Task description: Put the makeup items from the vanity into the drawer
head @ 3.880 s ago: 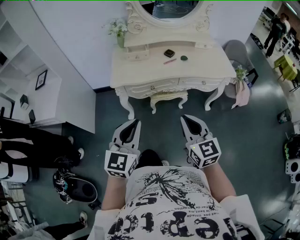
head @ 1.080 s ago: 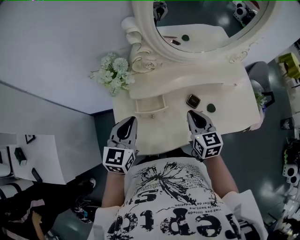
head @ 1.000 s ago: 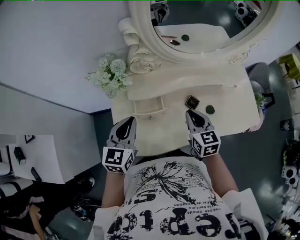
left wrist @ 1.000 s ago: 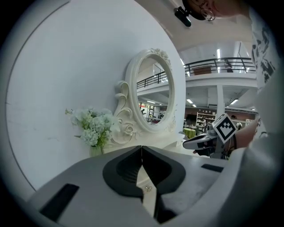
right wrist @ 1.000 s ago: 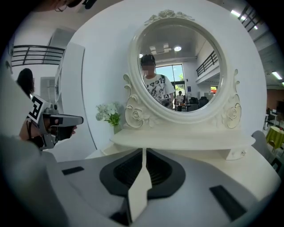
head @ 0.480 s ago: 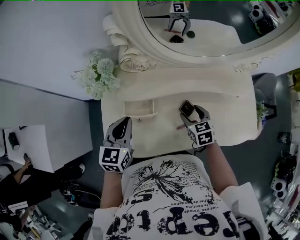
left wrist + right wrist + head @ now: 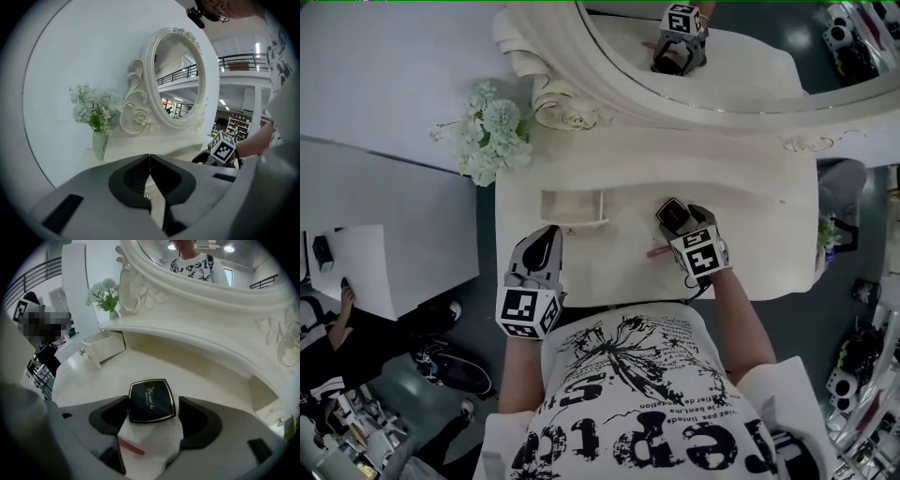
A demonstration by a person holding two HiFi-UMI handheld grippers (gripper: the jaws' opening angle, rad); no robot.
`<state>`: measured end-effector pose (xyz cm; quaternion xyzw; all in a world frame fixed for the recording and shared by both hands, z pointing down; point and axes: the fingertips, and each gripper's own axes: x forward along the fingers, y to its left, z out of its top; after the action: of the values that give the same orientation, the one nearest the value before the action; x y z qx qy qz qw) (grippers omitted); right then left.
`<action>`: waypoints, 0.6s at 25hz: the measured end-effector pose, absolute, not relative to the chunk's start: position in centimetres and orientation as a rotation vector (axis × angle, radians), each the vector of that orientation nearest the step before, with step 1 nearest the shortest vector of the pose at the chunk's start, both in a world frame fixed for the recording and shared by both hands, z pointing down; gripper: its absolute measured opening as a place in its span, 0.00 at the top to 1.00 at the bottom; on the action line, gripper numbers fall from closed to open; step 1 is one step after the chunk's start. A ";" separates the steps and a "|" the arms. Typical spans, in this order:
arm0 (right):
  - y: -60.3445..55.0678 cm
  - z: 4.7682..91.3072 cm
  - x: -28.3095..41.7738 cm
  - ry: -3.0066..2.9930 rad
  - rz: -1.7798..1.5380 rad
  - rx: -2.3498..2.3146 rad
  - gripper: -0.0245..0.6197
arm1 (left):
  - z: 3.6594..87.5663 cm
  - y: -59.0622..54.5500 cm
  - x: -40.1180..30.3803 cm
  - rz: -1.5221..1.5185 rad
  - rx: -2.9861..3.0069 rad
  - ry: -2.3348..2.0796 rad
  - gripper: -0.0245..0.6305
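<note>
A black square compact [image 7: 151,401] lies flat on the cream vanity top [image 7: 750,234]. My right gripper [image 7: 152,403] points steeply down over it, open. Its jaws have just been opening, and the compact sits between them with a gap on each side. In the head view the compact [image 7: 670,212] shows just past the right gripper [image 7: 682,225]. A pink stick [image 7: 130,446] lies on the top under that gripper, and it also shows as the pink stick [image 7: 659,251] from above. The small drawer [image 7: 572,208] stands pulled out at the left. My left gripper [image 7: 551,234] hovers shut and empty before it.
A vase of white flowers [image 7: 487,131] stands at the vanity's back left. The oval mirror [image 7: 712,56] in its carved frame rises behind the top. A raised shelf [image 7: 197,341] runs along the back. A white shelf unit [image 7: 384,244] stands left of the vanity.
The right gripper has come down and forward over the compact and gone from shut to open around it. The left gripper has sunk a little. The drawer still stands open.
</note>
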<state>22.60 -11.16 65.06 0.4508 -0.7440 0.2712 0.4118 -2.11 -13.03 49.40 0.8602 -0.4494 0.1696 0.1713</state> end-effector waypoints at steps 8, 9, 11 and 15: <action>-11.2 65.7 22.5 -1.832 0.736 1.067 0.45 | 49.2 -12.9 -2.4 0.481 2.426 -1.316 0.93; -11.2 65.7 22.5 -1.831 0.736 1.062 0.45 | 49.1 -12.8 -2.4 0.481 2.426 -1.317 0.93; -11.1 65.8 22.5 -1.829 0.734 1.055 0.45 | 49.0 -12.7 -2.5 0.484 2.429 -1.315 0.93; -11.0 65.1 22.4 -1.825 0.739 1.063 0.45 | 48.8 -12.6 -2.7 0.489 2.450 -1.297 0.93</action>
<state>22.41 -10.98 65.14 0.4274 -0.7336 0.2971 0.4368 -2.72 -12.55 48.79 0.8588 -0.4546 0.1714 0.1627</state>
